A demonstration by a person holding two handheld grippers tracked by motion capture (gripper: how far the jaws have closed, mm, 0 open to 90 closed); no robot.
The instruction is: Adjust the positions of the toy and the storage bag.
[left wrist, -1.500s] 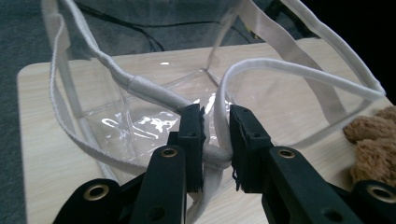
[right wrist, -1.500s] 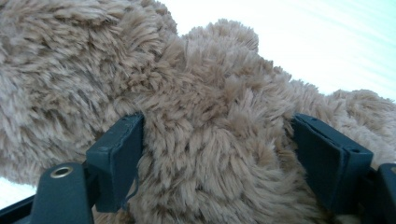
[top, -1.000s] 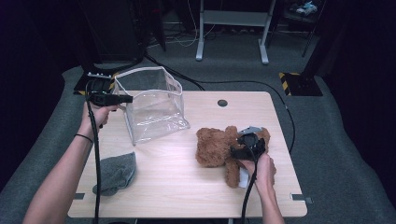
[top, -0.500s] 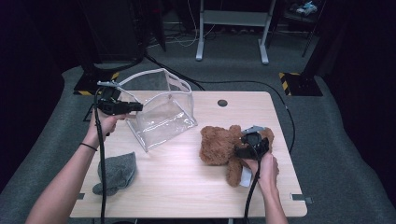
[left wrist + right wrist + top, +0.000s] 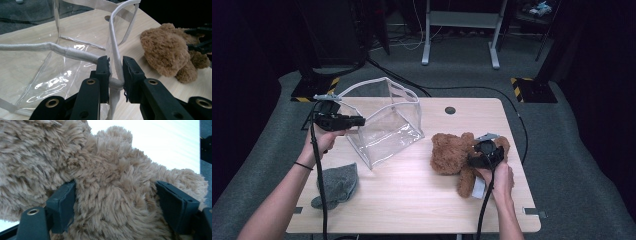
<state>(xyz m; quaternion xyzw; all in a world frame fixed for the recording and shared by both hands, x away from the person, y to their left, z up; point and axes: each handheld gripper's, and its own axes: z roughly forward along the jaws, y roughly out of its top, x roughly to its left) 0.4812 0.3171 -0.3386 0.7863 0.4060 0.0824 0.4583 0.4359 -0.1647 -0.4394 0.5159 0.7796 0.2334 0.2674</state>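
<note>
Clear plastic bag [image 5: 387, 122] is pinched by its white rim in the left gripper [image 5: 115, 75] — tight grip. Right gripper [image 5: 115, 202] has its jaws spread wide, clamped around the brown teddy bear [image 5: 457, 152] on the table [image 5: 412, 200].

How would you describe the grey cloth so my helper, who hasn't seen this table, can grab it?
Start at the wooden table and go to its near left corner, beside the person's left forearm. The grey cloth lies crumpled there, in front of the clear bag. It is the sole flat, grey item; the teddy bear is brown and furry.
</note>
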